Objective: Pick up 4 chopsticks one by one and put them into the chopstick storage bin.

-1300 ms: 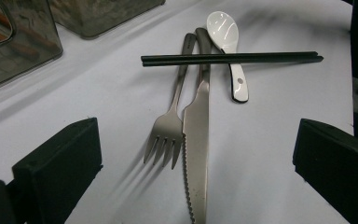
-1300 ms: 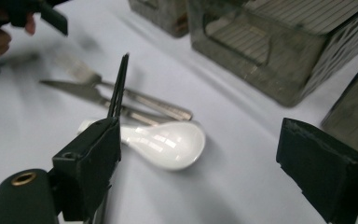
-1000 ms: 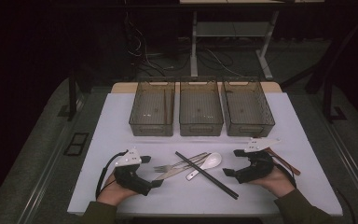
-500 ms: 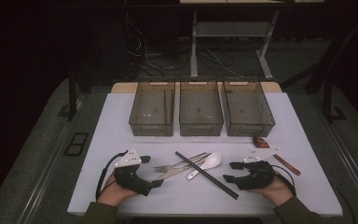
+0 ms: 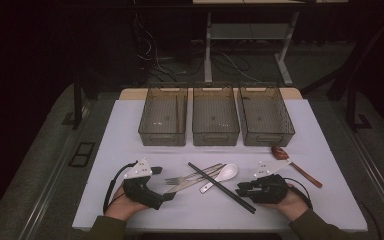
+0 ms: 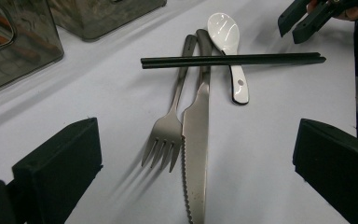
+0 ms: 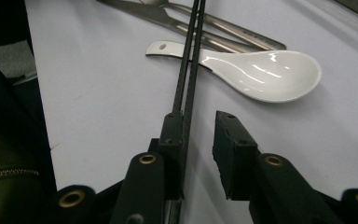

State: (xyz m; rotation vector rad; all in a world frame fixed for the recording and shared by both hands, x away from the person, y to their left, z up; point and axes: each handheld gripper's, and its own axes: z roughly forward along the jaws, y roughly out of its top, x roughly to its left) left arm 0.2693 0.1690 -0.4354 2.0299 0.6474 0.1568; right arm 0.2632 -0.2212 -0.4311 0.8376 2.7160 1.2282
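- Three clear bins [image 5: 215,120] stand in a row on the surface [image 5: 320,200].
- One pair of black chopsticks [image 5: 221,187], nearer the person than the bins.
- One white spoon [image 5: 222,175], under the chopsticks.
- One fork [image 6: 170,121] and one knife [image 6: 196,135], crossed by the chopsticks.
- One brown spoon [image 5: 295,165], right of the chopsticks.

The near ends of the chopsticks [image 7: 186,70] run behind the right gripper [image 7: 200,140]'s left jaw, so whether a pad presses them cannot be told. The knife [image 6: 196,140] tip is cut off by the bottom edge of the left gripper view. The chopsticks cover part of the spoon [image 6: 228,44] handle, beside the knife.
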